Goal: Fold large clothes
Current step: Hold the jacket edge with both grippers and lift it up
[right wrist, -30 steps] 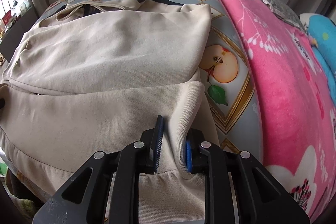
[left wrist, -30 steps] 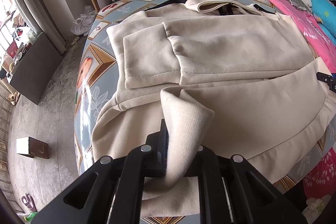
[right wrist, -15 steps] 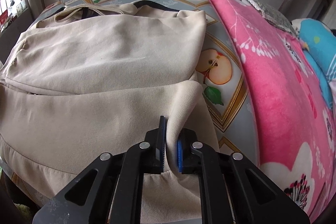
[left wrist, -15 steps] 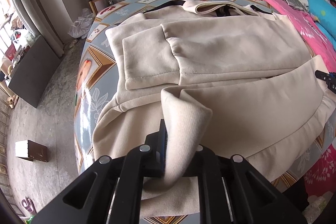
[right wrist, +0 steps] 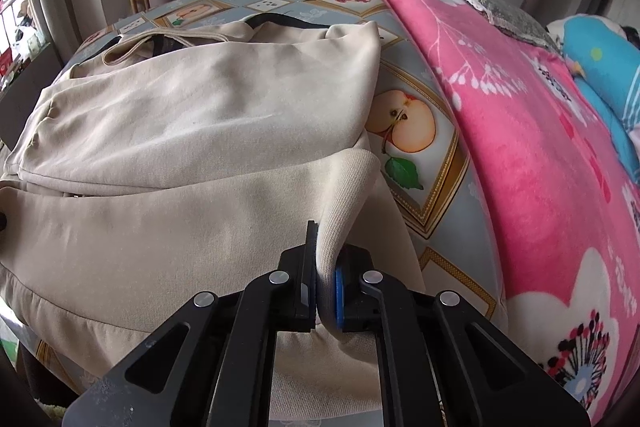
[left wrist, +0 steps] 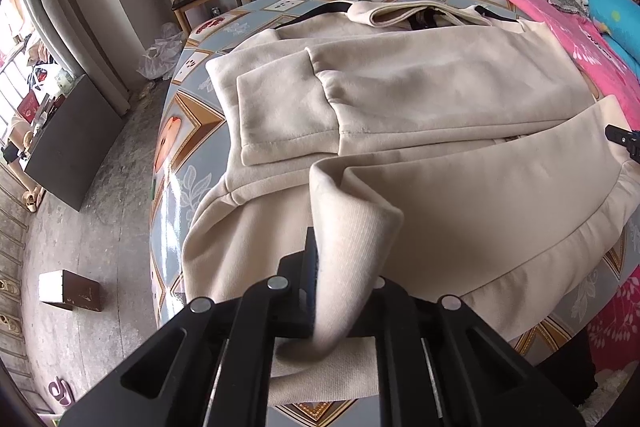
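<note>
The table, under a glossy fruit-print cloth, fills the middle of both views, with a pink blanket heaped along its right side. A cream sweatshirt lies spread over most of the table, its collar toward the top of the frame and its ribbed hem at the bottom, hanging a little past the near edge. One sleeve is already folded across the chest, so the top is squared off while the lower half is still loose.

What has changed is at the right corner. A second ago the right tongs stood apart around a raised fold of hem; now they have pinched in, and the blue pad and black finger press the cloth between them. The left tongs have not moved and remain nearly closed on the other hem corner, which rises in a ribbed peak between the fingers. In the left wrist view the tip of the right tongs peeps in at the right edge.

With both bottom corners now gripped, I judge the hem is ready to be lifted and carried toward the collar, the next fold of the garment. The fabric looks thick and soft, with a few shallow creases across the back.
</note>
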### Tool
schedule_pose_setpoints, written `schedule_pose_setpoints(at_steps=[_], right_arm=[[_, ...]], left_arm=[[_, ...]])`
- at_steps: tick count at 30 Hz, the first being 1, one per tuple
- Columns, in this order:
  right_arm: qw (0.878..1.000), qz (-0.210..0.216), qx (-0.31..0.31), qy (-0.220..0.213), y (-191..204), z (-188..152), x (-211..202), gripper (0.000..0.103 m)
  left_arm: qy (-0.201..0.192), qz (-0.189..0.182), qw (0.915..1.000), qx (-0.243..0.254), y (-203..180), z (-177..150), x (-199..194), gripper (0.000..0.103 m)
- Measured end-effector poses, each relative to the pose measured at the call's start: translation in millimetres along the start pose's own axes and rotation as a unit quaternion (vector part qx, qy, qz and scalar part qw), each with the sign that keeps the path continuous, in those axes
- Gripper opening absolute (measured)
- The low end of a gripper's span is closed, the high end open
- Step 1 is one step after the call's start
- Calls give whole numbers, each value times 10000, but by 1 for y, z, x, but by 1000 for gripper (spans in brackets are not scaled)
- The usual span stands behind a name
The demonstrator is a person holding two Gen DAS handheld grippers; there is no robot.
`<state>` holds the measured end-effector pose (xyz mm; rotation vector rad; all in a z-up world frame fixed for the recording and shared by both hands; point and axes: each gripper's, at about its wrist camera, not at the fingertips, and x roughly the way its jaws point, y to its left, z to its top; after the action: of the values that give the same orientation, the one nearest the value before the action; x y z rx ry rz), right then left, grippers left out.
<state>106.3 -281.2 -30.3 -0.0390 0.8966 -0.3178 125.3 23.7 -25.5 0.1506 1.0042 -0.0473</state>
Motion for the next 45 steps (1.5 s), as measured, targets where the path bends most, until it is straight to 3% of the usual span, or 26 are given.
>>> schedule_pose_setpoints(at_steps=[34,42,45], right_arm=[[10000,36,14,30,-2,0,3,10],[10000,50,70,-51,-4,-2,-2,6],[9999,37,83,-110,-5,-6,-10,6]], left_arm=[[62,35,10000,-4,-2,0,2,9],[-105,19,9999,16,-3,-2,-1,8],[-268,-157,9995,-2,-1,-6,-11,7]])
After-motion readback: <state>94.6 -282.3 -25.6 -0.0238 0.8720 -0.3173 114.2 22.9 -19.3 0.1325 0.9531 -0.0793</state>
